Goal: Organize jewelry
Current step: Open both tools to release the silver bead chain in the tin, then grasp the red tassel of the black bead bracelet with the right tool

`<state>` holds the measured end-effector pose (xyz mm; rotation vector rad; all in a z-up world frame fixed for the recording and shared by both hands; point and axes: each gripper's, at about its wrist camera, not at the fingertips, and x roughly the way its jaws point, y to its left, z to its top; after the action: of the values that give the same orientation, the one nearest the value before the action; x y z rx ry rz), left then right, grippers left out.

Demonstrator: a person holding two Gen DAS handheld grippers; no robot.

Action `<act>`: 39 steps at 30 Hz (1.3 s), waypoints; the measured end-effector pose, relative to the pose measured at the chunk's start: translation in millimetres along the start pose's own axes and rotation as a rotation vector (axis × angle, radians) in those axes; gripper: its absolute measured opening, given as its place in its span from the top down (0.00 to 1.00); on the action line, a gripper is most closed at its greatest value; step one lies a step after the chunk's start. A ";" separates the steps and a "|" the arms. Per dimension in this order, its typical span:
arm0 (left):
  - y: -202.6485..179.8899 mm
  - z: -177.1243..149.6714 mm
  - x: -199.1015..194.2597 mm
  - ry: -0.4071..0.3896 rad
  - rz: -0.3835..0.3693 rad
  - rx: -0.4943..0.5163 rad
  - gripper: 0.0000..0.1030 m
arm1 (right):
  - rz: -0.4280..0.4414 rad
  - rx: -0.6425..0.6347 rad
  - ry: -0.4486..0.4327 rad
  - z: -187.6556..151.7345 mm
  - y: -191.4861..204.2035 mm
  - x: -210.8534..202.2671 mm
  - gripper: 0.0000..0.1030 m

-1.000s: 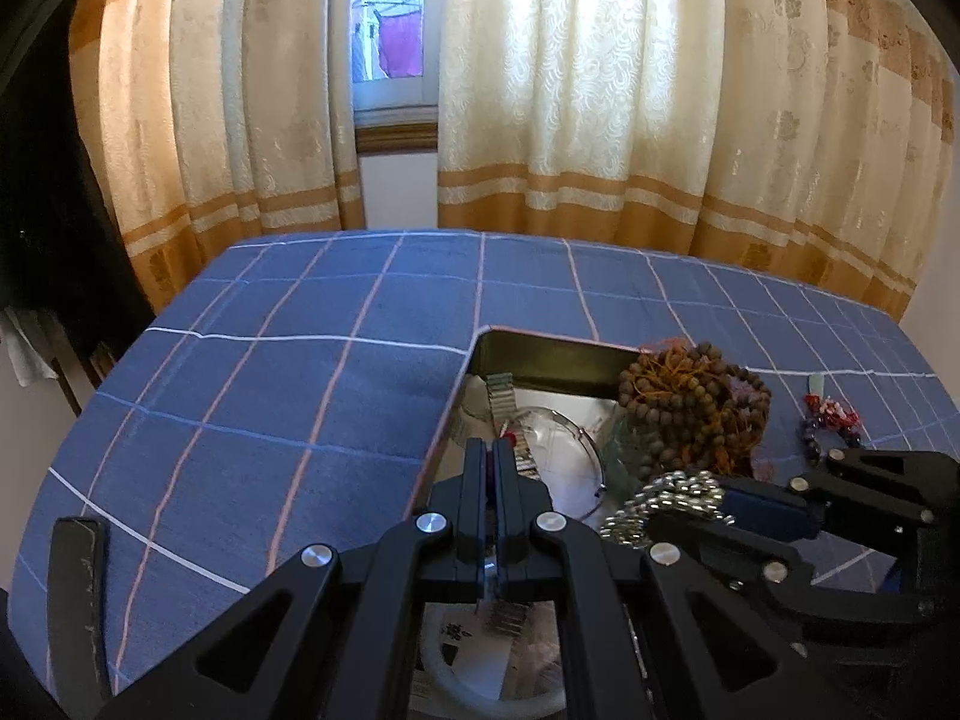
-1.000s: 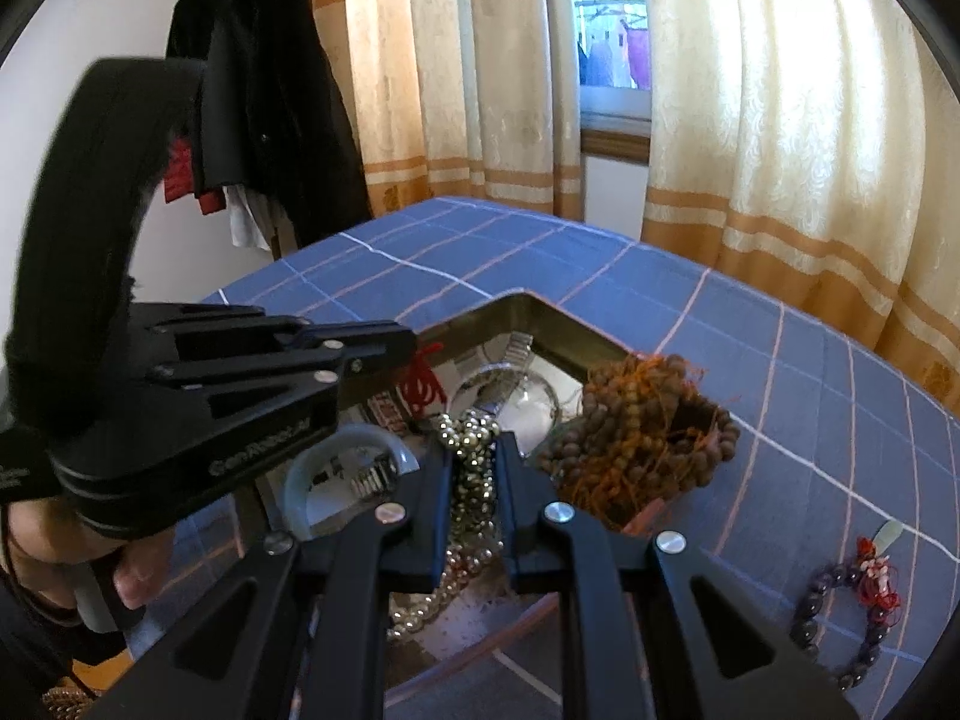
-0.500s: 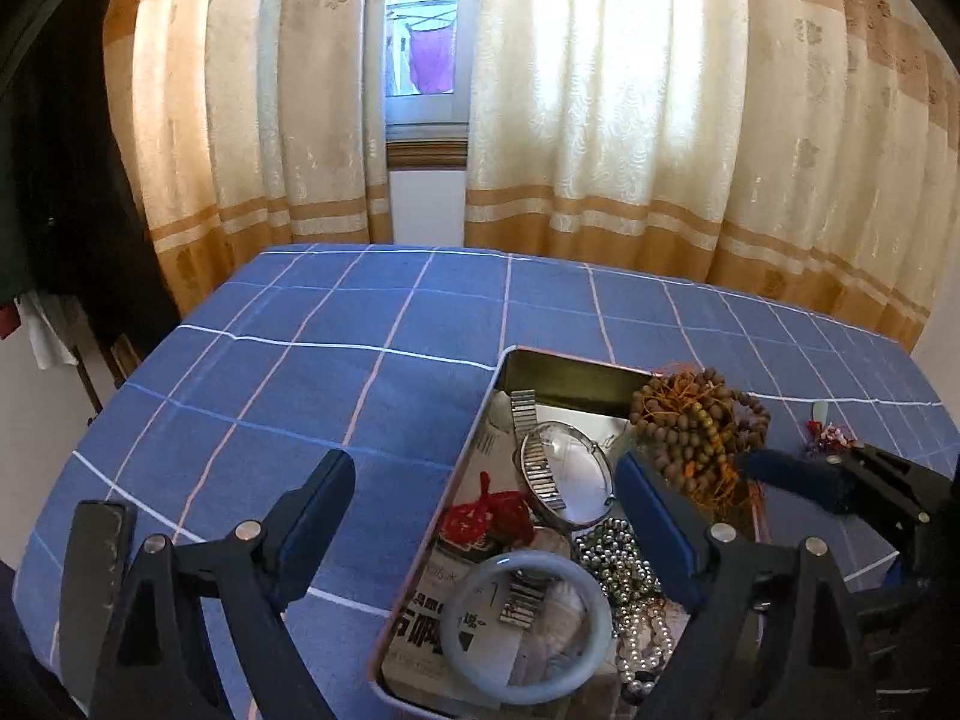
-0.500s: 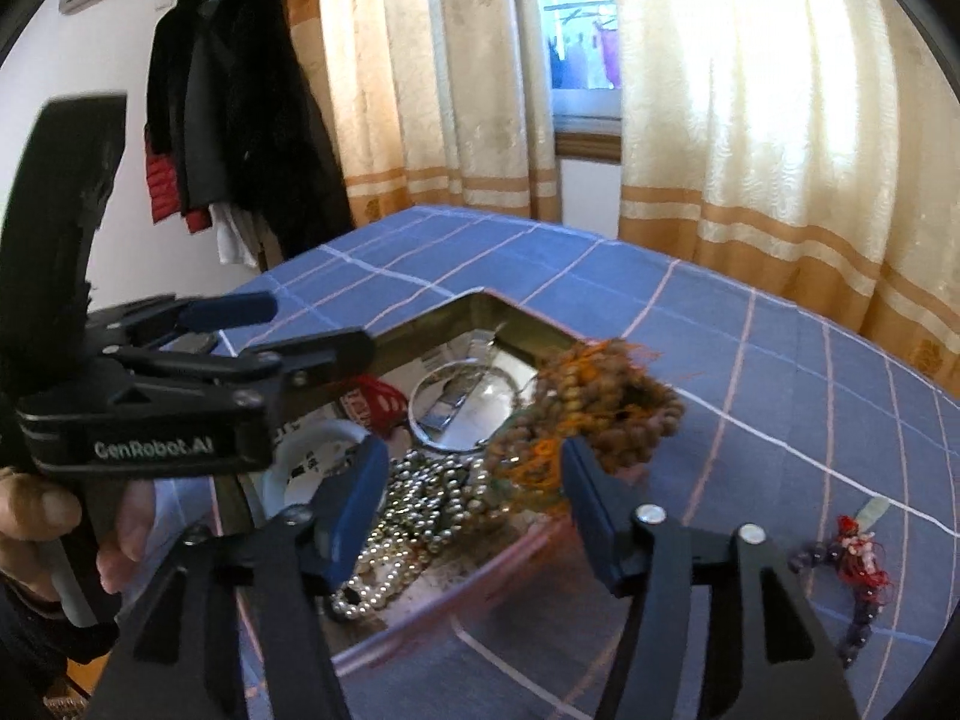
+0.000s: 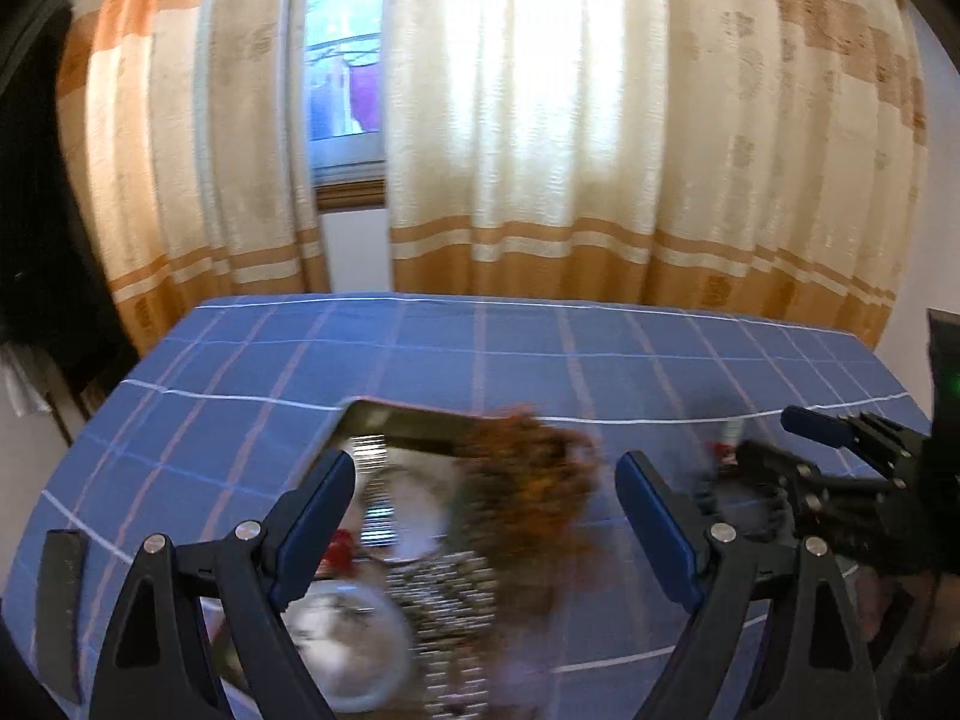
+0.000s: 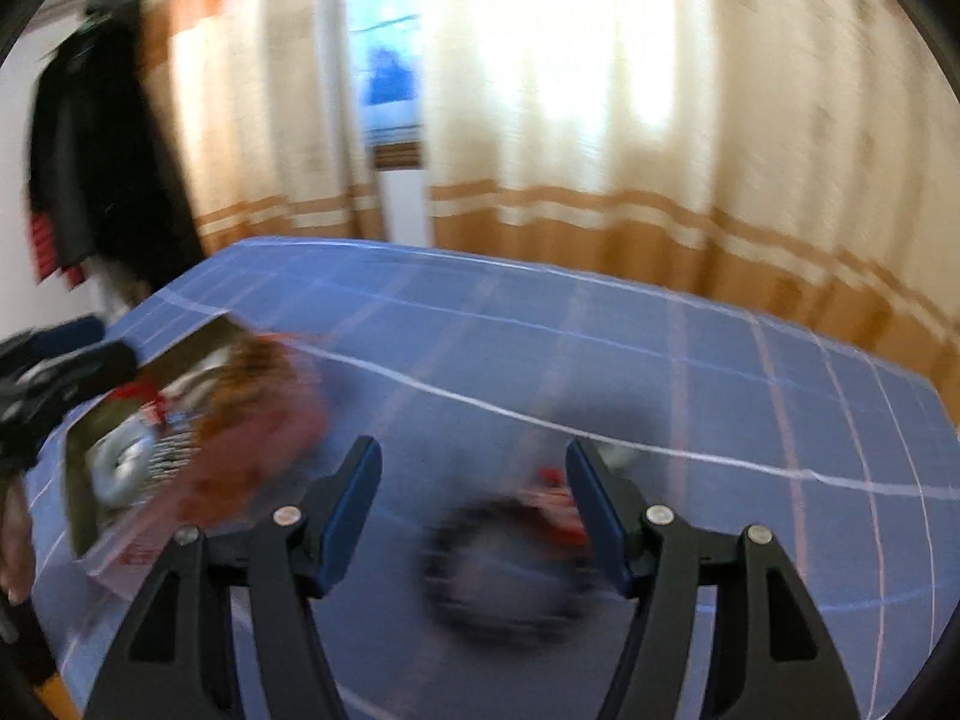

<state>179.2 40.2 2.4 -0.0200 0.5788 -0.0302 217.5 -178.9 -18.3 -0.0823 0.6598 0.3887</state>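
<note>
A metal tin on the blue checked tablecloth holds jewelry: a brown wooden bead strand over its right rim, silver pearls, a pale bangle and a red charm. My left gripper is open and empty above the tin. My right gripper is open and empty over a dark bead bracelet with a red charm lying on the cloth right of the tin. Both views are blurred by motion.
The table carries a blue cloth with white and pink lines. Cream and orange curtains and a window stand behind it. Dark coats hang at the left. The right gripper also shows in the left wrist view.
Both grippers opened from shut and let go of their items in the tin. The right gripper has swung right, over the dark bead bracelet. The left gripper has pulled back.
</note>
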 end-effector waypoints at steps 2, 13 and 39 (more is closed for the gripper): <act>-19.6 0.4 7.9 0.013 -0.021 0.018 0.14 | -0.017 0.046 0.018 -1.6 -20.2 4.8 0.35; -59.8 -8.8 27.8 0.057 -0.060 0.066 0.14 | 0.026 0.059 0.147 -15.3 -27.6 29.1 0.64; -132.6 -20.0 80.9 0.216 -0.124 0.206 0.14 | -0.112 0.233 0.038 -22.4 -95.1 -23.5 0.92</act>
<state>232.9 -95.4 -54.9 0.1497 0.7872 -0.2141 223.5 -278.9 -26.1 0.0945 0.7307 0.2013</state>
